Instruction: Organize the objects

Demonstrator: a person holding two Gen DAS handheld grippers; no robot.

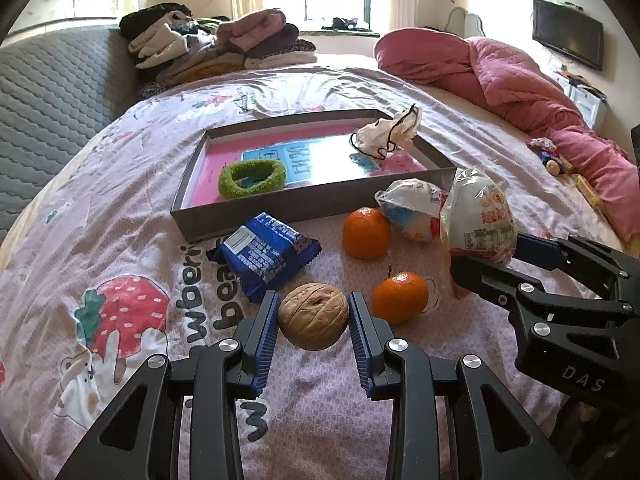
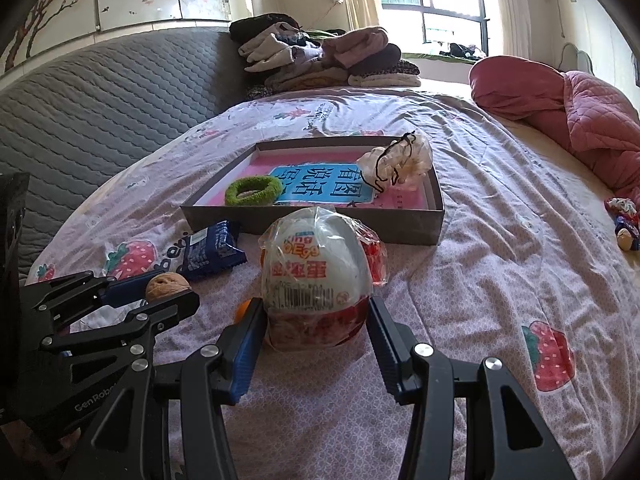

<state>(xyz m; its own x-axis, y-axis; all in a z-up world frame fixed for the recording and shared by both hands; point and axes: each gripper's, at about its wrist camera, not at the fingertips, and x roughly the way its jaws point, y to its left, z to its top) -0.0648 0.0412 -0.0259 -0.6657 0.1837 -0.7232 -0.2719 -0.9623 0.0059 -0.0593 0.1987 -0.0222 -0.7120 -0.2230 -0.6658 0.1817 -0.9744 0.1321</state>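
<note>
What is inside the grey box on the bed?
Inside the grey box: a green ring, a crumpled white bag, and a pink-blue book beneath them, partly covered.

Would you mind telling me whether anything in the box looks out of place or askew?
The white drawstring pouch is not fully inside: it sits perched on the box's right rim, leaning over the edge. The green ring lies flat on the box floor, as expected.

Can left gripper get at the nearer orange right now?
Probably not yet: the left gripper has its jaws shut on the walnut. The orange itself lies unobstructed beside it on the bedsheet.
</note>
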